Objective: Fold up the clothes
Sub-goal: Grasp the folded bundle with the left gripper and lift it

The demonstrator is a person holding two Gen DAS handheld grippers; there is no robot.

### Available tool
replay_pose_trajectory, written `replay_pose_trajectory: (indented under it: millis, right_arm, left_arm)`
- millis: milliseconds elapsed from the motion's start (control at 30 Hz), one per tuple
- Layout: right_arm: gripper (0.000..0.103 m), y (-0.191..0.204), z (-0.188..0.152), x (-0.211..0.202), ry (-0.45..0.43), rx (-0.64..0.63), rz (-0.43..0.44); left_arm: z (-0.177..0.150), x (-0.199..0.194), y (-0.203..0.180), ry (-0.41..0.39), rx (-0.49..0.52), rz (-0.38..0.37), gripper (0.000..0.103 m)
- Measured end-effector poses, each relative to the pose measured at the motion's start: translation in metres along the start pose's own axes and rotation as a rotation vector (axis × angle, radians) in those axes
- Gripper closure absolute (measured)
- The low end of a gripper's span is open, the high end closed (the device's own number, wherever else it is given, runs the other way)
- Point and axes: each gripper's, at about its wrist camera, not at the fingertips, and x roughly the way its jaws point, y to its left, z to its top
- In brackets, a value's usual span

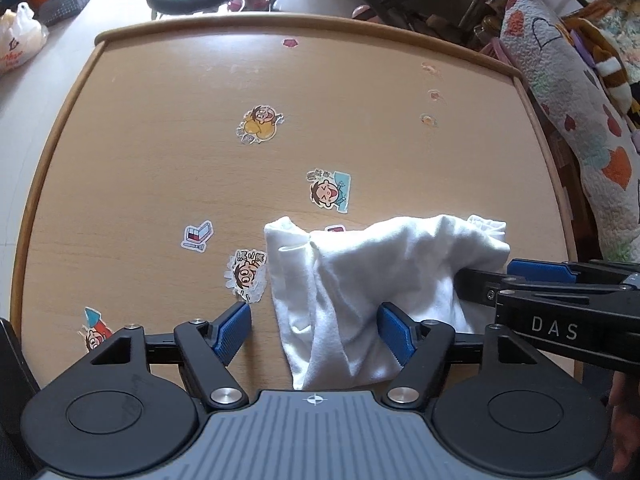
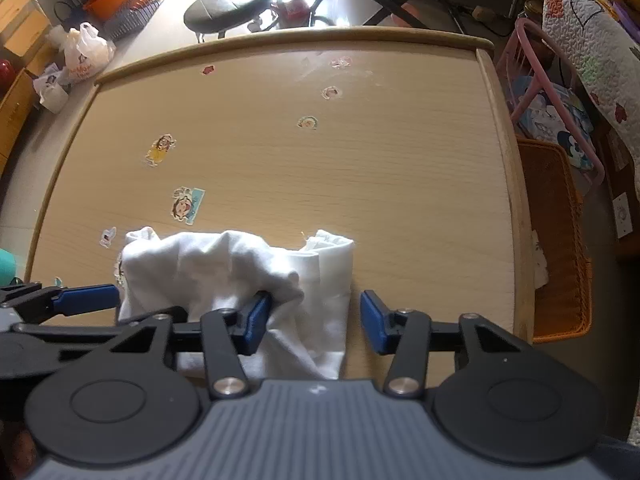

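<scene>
Your table (image 1: pixel 160 184) has stickers on it. Near its front edge lies a bunched white cloth (image 1: pixel 360 280). Your left claw (image 1: pixel 316 332) and right claw (image 2: pixel 316 322) both stand wide open around the cloth, gripping nothing.

We see a light wooden table (image 2: pixel 360 168) with a raised rim, dotted with cartoon stickers (image 1: pixel 260 124). Beyond its far edge stands a round black stool (image 2: pixel 228 4) on a pale floor in bright light. A quilted heart-patterned blanket (image 1: pixel 568 128) hangs at right, above an orange wicker basket (image 2: pixel 560 240).
</scene>
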Motion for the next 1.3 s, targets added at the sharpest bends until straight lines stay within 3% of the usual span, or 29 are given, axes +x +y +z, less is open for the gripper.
replay_pose_trajectory:
  millis: [200,267,300,400,500,667,933,1300]
  right_arm:
    - [0.078,-0.002,-0.004,0.0,-0.017,0.053,0.059]
    - [0.081,-0.005,-0.006,0.0,-0.026,0.075,0.077]
    - [0.082,-0.007,-0.008,0.0,-0.03,0.085,0.086]
    - [0.084,-0.009,-0.01,-0.001,-0.039,0.103,0.102]
    - [0.088,-0.01,-0.011,-0.002,-0.039,0.111,0.106]
    - [0.091,-0.006,-0.012,-0.005,-0.038,0.114,0.106]
    - [0.091,0.008,-0.006,-0.021,-0.061,0.077,0.111]
    - [0.091,0.041,0.034,-0.053,-0.131,-0.007,0.148]
  left_arm:
    - [-0.004,-0.002,0.002,-0.017,0.014,-0.04,0.036]
    - [-0.006,-0.004,0.003,-0.022,0.014,-0.059,0.048]
    - [-0.006,-0.004,0.003,-0.025,0.014,-0.068,0.06]
    - [-0.009,-0.006,0.005,-0.034,0.014,-0.096,0.065]
    - [-0.011,-0.008,0.006,-0.042,0.014,-0.124,0.077]
    - [-0.015,-0.011,0.009,-0.055,0.014,-0.166,0.082]
    - [-0.011,-0.025,0.015,-0.069,0.005,-0.171,0.083]
    - [0.015,-0.084,0.042,-0.164,0.007,-0.153,0.083]
